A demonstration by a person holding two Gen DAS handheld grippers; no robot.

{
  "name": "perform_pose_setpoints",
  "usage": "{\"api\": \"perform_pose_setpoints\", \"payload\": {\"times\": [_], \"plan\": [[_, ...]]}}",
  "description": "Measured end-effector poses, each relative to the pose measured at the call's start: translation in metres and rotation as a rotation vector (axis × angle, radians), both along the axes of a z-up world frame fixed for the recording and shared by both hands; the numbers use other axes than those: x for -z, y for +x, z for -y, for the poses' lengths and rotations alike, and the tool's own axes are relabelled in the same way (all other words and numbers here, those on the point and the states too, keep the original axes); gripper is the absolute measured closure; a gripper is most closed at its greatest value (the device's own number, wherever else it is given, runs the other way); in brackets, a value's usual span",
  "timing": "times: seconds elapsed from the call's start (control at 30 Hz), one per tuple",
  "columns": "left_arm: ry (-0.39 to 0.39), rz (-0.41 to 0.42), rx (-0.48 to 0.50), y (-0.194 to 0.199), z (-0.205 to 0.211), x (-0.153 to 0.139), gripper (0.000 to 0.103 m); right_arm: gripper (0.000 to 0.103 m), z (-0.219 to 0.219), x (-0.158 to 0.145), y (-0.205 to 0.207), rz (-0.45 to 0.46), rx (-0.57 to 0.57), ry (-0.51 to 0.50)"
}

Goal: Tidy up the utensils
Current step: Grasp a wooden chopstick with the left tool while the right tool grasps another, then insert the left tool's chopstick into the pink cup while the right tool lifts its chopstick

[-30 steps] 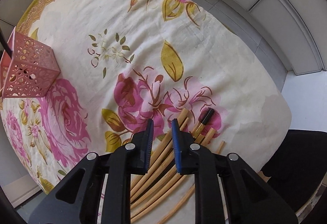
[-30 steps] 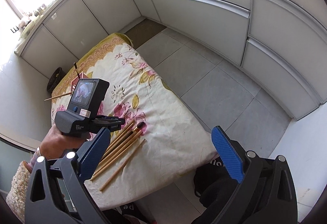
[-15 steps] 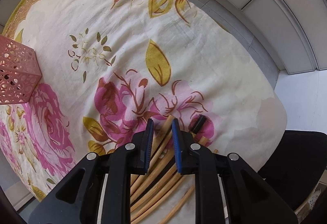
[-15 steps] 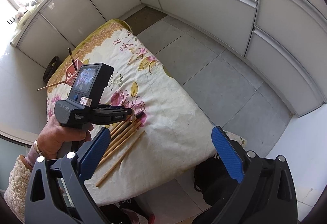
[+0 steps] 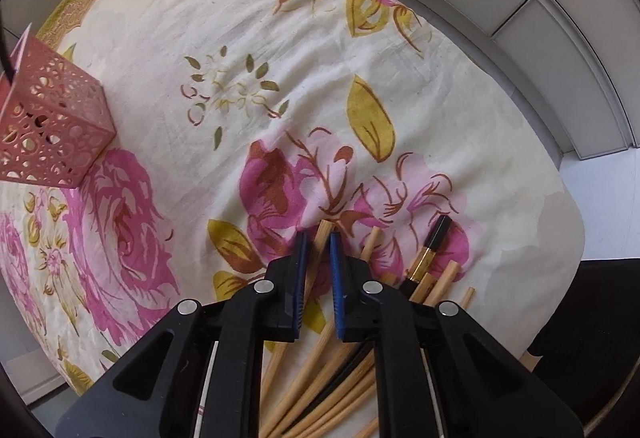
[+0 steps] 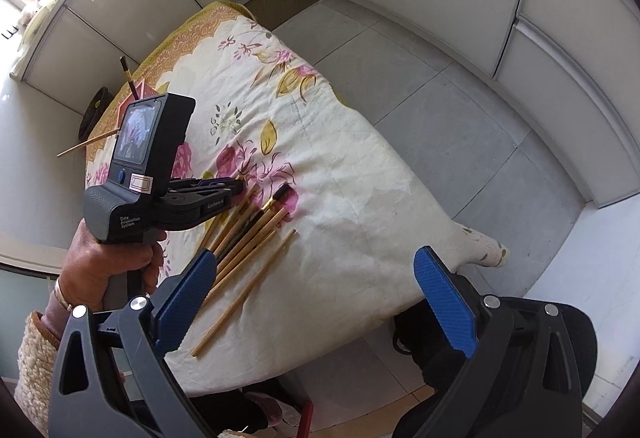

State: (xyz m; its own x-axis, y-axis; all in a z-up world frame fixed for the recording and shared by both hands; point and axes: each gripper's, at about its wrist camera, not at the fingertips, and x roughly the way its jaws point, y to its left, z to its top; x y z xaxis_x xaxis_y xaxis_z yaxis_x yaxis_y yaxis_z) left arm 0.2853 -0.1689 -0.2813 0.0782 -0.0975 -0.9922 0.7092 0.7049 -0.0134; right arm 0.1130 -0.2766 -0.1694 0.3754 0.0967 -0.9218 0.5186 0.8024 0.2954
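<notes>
With our left gripper (image 5: 318, 266) narrowed around one bamboo chopstick (image 5: 323, 234) at 6 o'clock, a loose pinch could drop it short of the pink holder (image 5: 56, 130) at 9, while our right gripper (image 6: 316, 302) idles wide.

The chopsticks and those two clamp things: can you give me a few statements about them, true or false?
1. The left gripper has a wooden chopstick between its fingers. True.
2. The right gripper is shut on a chopstick. False: it is wide open and holds nothing.
3. The pink holder lies tipped over among the chopsticks. False: it stands apart, across the cloth.
4. A black chopstick lies in the pile. True.
5. The holder already has sticks in it. True.
</notes>
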Motion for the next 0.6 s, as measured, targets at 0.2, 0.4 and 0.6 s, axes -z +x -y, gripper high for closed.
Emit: {"api": "perform_pose_setpoints", "payload": {"times": [0.2,0.4,0.6], "plan": [[-0.116,0.097,-0.064,-0.013,-0.054,-0.048,0.095,0.009,-0.016,0.032,0.019,-0.072,0.012,0.078],[-0.24,0.229,-0.164,-0.024,-0.126,-0.114,0.097,0.054,-0.029,0.081,0.039,-0.184,0.087,0.325],[-0.354,0.325,-0.209,-0.037,-0.166,-0.165,0.097,0.068,-0.029,0.103,0.042,-0.252,0.216,0.355]]}}
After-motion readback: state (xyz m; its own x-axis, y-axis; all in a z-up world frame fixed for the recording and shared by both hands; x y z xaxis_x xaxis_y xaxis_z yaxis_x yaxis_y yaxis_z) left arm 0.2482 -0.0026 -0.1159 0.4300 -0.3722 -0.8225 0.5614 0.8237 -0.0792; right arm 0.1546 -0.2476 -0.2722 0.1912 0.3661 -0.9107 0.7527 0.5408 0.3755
